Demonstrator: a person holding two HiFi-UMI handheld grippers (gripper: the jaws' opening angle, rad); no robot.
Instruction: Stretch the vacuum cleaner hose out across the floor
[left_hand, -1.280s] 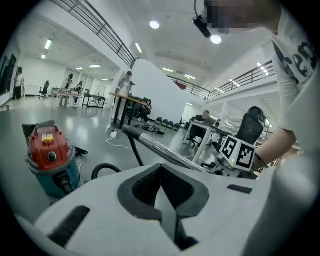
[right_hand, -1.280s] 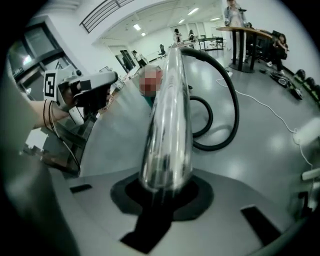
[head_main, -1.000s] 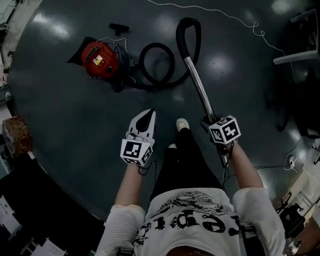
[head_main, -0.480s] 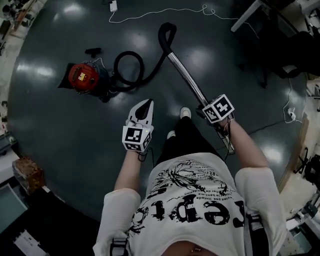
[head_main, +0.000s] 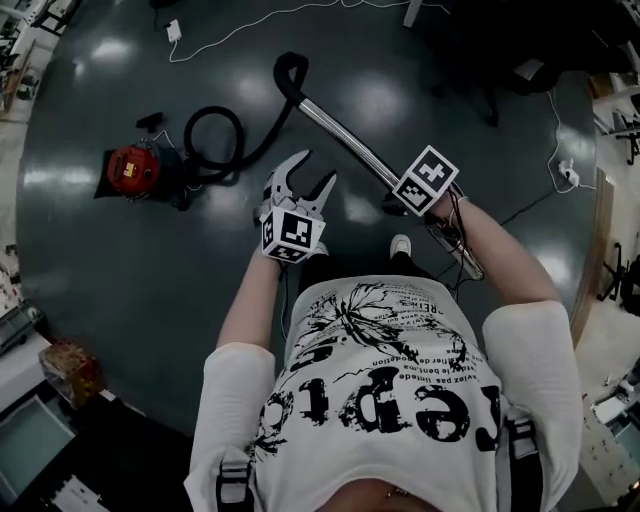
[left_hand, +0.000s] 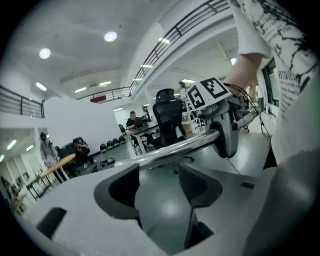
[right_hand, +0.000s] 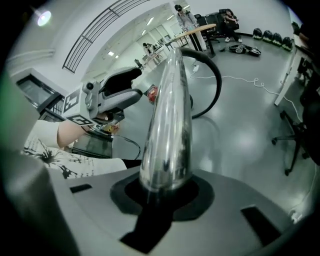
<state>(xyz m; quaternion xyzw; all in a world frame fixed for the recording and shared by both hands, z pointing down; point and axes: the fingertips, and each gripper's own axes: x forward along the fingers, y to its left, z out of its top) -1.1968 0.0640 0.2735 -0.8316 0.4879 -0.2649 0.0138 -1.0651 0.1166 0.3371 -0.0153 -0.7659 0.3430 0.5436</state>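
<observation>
Open room: the dark floor (head_main: 120, 270) is bare to the left of the person and ahead. It is bounded by a white cable (head_main: 250, 25) along the top edge, office chairs (head_main: 480, 60) at upper right and a box (head_main: 70, 365) at lower left.

Task item: the red vacuum cleaner (head_main: 133, 170) stands on the floor at left. Its black hose (head_main: 215, 140) makes one loop just beside the canister, then runs up to a bend that joins the chrome wand (head_main: 340, 130). The wand slants down and to the right.

Right gripper (right_hand: 165, 195): its fingers are clenched on the wand, which runs straight out from between them.

Left gripper (head_main: 315, 172): its fingers (left_hand: 117, 192) have just been opening and stand released, with nothing between them. The wand crosses just beyond their tips. It appears clear of them, though the left gripper view cannot confirm the gap.
</observation>
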